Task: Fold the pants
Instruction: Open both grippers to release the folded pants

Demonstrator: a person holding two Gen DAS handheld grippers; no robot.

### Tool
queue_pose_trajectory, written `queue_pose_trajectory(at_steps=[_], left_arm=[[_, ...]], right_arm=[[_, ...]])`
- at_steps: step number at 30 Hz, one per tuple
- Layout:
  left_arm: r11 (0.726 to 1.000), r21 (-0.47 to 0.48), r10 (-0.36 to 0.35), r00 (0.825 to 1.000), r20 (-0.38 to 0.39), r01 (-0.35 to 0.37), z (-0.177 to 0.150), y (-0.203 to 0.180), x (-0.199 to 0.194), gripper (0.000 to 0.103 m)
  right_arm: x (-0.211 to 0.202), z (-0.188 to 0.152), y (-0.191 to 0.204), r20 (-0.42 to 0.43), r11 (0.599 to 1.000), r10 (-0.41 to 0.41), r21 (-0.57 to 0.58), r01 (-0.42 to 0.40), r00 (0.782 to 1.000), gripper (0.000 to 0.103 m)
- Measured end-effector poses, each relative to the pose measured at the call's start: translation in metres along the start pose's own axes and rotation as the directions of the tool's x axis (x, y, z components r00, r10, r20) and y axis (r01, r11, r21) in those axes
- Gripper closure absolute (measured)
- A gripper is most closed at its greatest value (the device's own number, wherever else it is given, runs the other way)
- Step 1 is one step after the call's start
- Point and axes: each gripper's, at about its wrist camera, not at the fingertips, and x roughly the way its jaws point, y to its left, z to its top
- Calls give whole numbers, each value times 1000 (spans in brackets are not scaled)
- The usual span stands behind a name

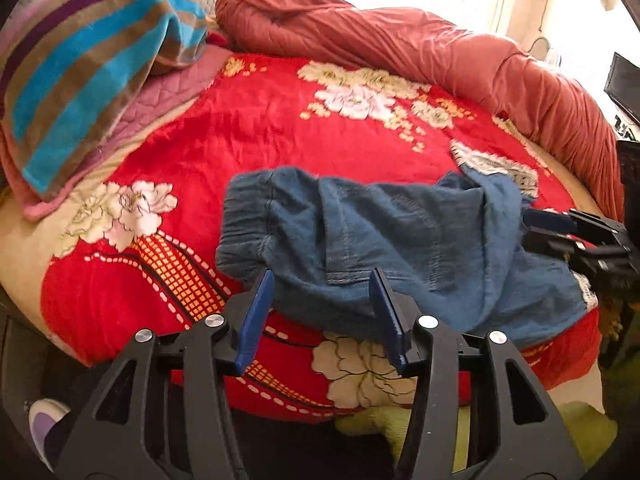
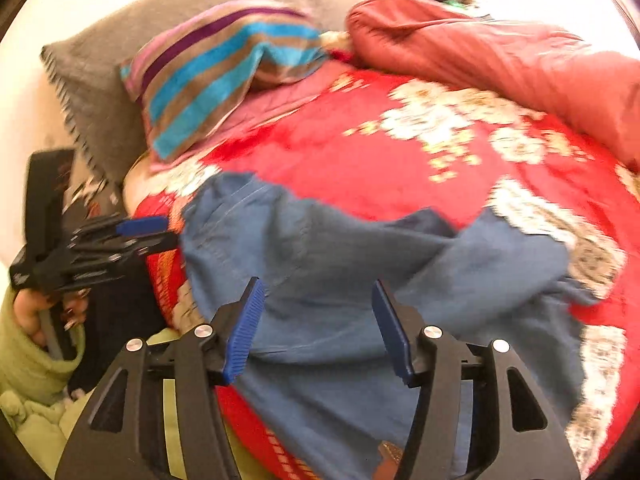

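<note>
Blue denim pants (image 1: 384, 240) lie bunched on a red floral blanket (image 1: 260, 128), elastic waistband toward the striped pillow (image 1: 88, 68). The left gripper (image 1: 320, 308) hangs open just above their near edge, gripping nothing; the right gripper (image 1: 560, 232) sits at the pants' far end

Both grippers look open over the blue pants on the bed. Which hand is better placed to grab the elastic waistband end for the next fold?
Probably left. The left gripper hangs open right at the pants' gathered waistband. The right gripper, also open, is over the far end of the pants.
</note>
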Motion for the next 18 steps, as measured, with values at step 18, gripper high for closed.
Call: queue_pose_trajectory(at_steps=[18], left_arm=[[954,158,-231,961,-151,254,16,-108,45,53]], right_arm=[[29,61,-114,-6,958,-248,148,246,969,44]])
